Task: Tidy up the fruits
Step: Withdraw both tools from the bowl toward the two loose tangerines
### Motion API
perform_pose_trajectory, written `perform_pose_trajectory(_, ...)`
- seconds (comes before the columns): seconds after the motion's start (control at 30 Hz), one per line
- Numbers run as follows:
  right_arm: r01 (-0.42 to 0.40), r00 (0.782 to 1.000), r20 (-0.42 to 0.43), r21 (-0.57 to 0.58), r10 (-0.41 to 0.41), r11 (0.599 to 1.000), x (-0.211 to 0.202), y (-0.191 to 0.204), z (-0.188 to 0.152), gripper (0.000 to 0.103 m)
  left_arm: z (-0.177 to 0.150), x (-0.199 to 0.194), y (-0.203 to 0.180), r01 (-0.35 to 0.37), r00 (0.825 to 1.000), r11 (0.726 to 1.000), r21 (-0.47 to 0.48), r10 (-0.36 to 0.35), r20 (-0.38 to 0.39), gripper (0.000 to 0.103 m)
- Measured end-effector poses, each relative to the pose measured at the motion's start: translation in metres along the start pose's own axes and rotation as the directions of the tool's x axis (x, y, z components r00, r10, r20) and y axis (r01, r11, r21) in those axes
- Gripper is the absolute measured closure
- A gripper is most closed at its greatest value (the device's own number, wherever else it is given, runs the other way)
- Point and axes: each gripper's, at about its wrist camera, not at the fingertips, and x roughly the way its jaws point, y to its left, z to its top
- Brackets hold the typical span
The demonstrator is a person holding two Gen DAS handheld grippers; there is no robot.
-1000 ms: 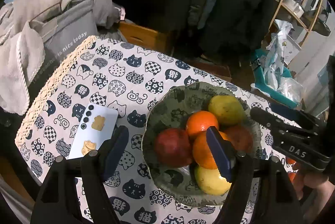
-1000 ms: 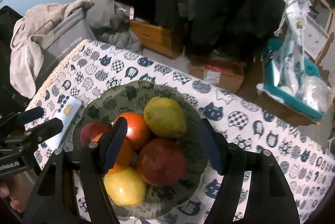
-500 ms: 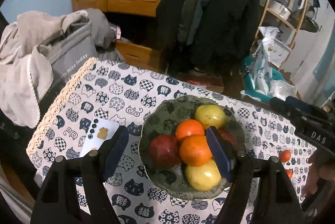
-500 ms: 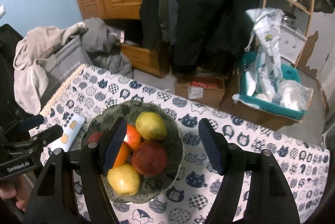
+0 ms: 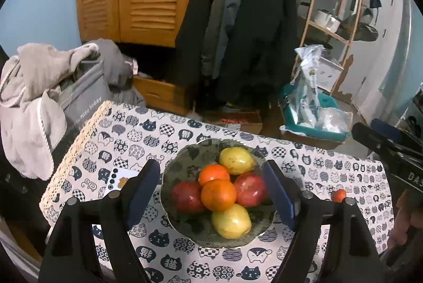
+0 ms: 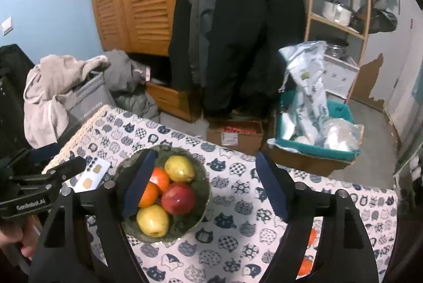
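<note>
A dark green patterned bowl (image 5: 185, 158) (image 6: 203, 185) stands on the cat-print tablecloth. It holds two yellow pears (image 5: 236, 157), two oranges (image 5: 218, 194) and two red apples (image 5: 249, 189). My left gripper (image 5: 211, 193) is open and empty, raised above the bowl. My right gripper (image 6: 205, 186) is open and empty, high above the bowl's right side. A small orange fruit (image 5: 339, 195) lies loose on the cloth right of the bowl. Two small orange fruits (image 6: 312, 236) show partly behind my right finger in the right wrist view.
A white phone (image 5: 119, 178) (image 6: 92, 174) lies left of the bowl. Beyond the table's far edge are a grey bag with clothes (image 5: 53, 87), hanging coats (image 5: 246, 26), a cardboard box (image 6: 235, 133), a teal bin of plastic bags (image 6: 314, 124) and a wooden shelf (image 5: 333, 0).
Both grippers have risen and drawn back from the bowl, so it looks smaller and more of the table and room shows. The fruit has not moved.
</note>
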Motion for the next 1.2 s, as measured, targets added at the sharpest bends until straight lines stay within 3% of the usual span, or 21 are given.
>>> perform_pose_trajectory(0.63, 0.129, 0.99, 0.06, 0.047, -0.131, 0.991, -0.073, -0.06, -0.029, 0.017, 0.004, -0.034, -0.066, 0.078, 0.995, 0.99, 0.114, -0.085, 0.053, 0.014)
perform_pose_trajectory(1.2, 0.27, 0.961, 0.023, 0.157, -0.277, 0.95, -0.115, -0.133, -0.071, 0.017, -0.011, -0.02, -0.146, 0.165, 0.986, 0.958, 0.233, -0.164, -0.021, 0.014)
